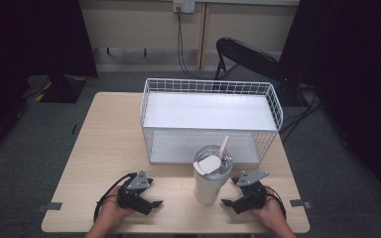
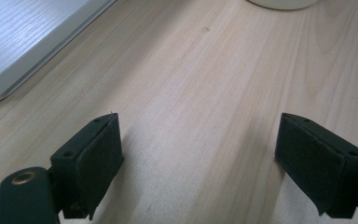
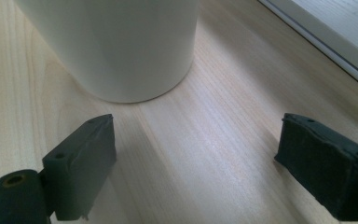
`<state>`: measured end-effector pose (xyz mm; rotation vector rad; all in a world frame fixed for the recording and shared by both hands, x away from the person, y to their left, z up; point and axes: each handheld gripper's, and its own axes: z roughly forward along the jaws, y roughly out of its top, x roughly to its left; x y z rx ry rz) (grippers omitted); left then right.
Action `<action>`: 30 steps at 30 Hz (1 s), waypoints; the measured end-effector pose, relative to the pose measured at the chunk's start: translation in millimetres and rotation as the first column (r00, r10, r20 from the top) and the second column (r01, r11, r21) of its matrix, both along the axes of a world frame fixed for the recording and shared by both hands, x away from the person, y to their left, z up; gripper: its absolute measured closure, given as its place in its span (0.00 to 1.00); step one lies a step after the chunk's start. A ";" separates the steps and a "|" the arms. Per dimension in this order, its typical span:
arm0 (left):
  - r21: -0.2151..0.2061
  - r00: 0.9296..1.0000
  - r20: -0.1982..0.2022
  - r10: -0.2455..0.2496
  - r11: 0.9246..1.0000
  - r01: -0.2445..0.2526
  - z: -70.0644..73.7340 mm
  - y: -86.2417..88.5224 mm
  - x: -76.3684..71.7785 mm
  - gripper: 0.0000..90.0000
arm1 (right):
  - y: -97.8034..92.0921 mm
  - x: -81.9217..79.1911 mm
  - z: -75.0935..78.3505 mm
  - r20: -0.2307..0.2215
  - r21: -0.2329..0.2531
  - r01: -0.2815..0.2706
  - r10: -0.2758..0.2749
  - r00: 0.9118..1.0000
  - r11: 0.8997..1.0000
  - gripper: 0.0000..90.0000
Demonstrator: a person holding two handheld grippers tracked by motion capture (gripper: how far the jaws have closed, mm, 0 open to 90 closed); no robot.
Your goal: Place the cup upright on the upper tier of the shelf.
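Resting low on the tabletop point(image 1: 104, 148), both tools sit at the near edge w/ jaws spread wide & nothing between them. Left tool point(image 1: 149, 204) lies near-left, right tool point(image 1: 231, 204) near-right, each held from below by a hand. Between them stands the white cup point(image 1: 209, 178), upright, w/ clear lid & a straw sticking up; it's just in front of the wire basket point(image 1: 278, 111), which takes up the far-centre of the tabletop.

Why so: probably a ready pose, tools parked either side of the cup so either one can close in w/o knocking it.

Cup vs tools: it's closer to the right tool, just left of it & slightly farther away. In the right gripper view the cup's base point(image 3: 121, 60) sits ahead & left of the jaw line, not between the pads, not touching. In the left gripper view just a sliver of the cup's base point(image 2: 282, 3) shows at the far top edge, well apart.
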<state>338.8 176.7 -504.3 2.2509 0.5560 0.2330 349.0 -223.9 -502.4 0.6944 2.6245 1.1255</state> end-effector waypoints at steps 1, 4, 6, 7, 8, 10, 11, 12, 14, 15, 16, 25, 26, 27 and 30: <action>-0.003 1.000 -0.001 0.003 1.000 -0.003 -0.1 -0.2 -0.2 0.16 | 1.1 0.3 1.1 -0.006 -0.005 -0.004 0.004 1.000 1.000 0.15; -0.004 1.000 -0.001 0.004 1.000 -0.004 -0.2 -0.2 -0.3 0.16 | 4.4 -0.4 5.5 -0.003 -0.010 -0.024 0.024 1.000 1.000 0.15; -0.004 1.000 -0.001 0.004 1.000 -0.004 -0.2 -0.2 -0.3 0.16 | 6.3 -1.5 8.1 -0.020 0.020 -0.051 0.051 0.999 0.999 0.15; -0.002 1.000 -0.001 0.003 1.000 -0.003 -0.1 -0.1 -0.2 0.16 | 7.2 -2.3 9.1 -0.021 0.019 -0.056 0.056 0.998 0.998 0.15; 0.000 1.000 -0.001 0.002 1.000 -0.002 0.0 0.0 -0.2 0.16 | 8.3 -2.8 10.1 -0.020 0.018 -0.065 0.065 0.998 0.998 0.15; -0.002 1.000 0.000 0.002 1.000 -0.002 0.0 0.1 -0.1 0.16 | 9.7 -4.5 12.3 -0.021 0.023 -0.077 0.077 0.997 0.997 0.14; -0.001 1.000 -0.001 0.002 1.000 -0.002 0.0 0.0 -0.2 0.16 | 9.8 -4.8 13.9 -0.025 0.037 -0.076 0.077 0.997 0.996 0.14; -0.004 1.000 -0.002 0.004 1.000 -0.004 -0.1 -0.1 -0.3 0.16 | 9.7 -4.9 15.9 -0.032 0.055 -0.073 0.075 0.997 0.996 0.14; -0.004 1.000 -0.002 0.004 1.000 -0.004 -0.1 -0.1 -0.3 0.16 | 8.9 -5.3 21.2 -0.032 0.102 -0.073 0.077 0.997 0.992 0.14; -0.004 1.000 -0.001 0.004 1.000 -0.004 -0.2 -0.1 -0.3 0.16 | 8.6 -5.3 23.9 -0.033 0.131 -0.073 0.078 0.996 0.989 0.14; -0.004 1.000 -0.002 0.004 1.000 -0.004 -0.1 -0.1 -0.3 0.16 | 8.6 -6.0 26.5 -0.033 0.157 -0.070 0.076 0.997 0.985 0.14; -0.004 1.000 0.000 0.006 1.000 -0.006 -0.2 -0.2 -0.5 0.16 | 13.5 -5.5 43.3 -0.017 0.265 -0.067 0.074 0.997 0.962 0.14; -0.004 1.000 0.000 0.006 1.000 -0.006 -0.2 -0.2 -0.4 0.16 | 14.5 -5.7 44.9 -0.011 0.269 -0.079 0.085 0.996 0.960 0.14; -0.004 1.000 0.000 0.005 1.000 -0.005 -0.2 -0.2 -0.4 0.16 | 15.6 -5.8 45.9 -0.006 0.277 -0.087 0.093 0.996 0.957 0.14; -0.003 1.000 0.000 0.005 1.000 -0.005 -0.1 -0.1 -0.4 0.16 | 18.4 -5.5 48.0 0.003 0.304 -0.090 0.093 0.996 0.948 0.14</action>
